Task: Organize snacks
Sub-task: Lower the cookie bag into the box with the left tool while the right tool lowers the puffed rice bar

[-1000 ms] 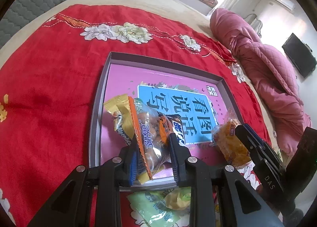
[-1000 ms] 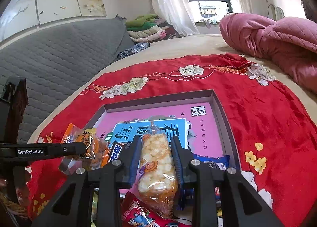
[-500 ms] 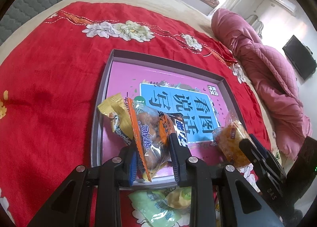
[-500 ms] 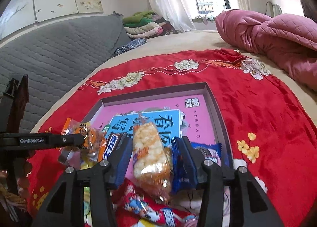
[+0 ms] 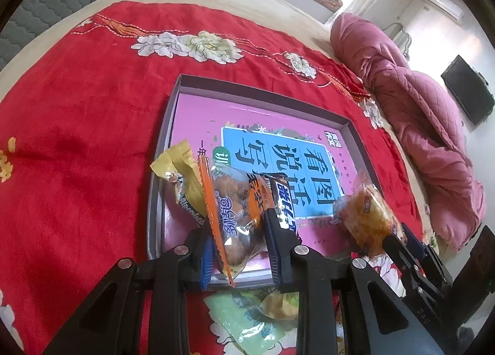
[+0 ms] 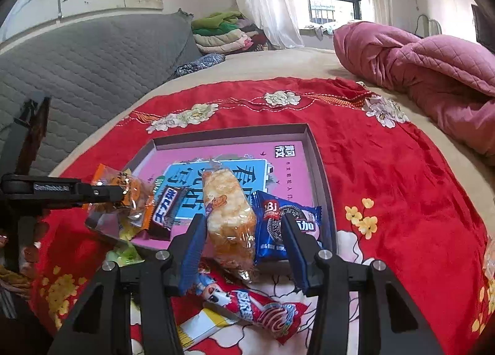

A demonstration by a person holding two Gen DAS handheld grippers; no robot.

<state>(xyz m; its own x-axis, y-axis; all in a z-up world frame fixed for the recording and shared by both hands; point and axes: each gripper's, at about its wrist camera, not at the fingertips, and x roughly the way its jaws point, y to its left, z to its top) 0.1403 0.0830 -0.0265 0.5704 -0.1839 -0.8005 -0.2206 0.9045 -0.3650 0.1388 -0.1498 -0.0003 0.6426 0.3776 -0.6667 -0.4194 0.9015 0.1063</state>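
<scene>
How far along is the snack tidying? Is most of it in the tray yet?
Partly. Already in the tray: a blue cookie pack and a dark bar. In hand: the left gripper clamps an orange packet over the tray; the right gripper has just opened, leaving the rice cracker loose between its jaws. Left on the cloth: a red wrapper and a green packet.

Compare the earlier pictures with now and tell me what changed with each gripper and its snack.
The right gripper has just been opening its jaws: the rice cracker pack, clamped a second ago, now stands loose between them at the tray's near edge, next to the blue cookie pack. Unchanged: the left gripper stays shut on the orange snack bag, and the tray has not shifted.
</scene>
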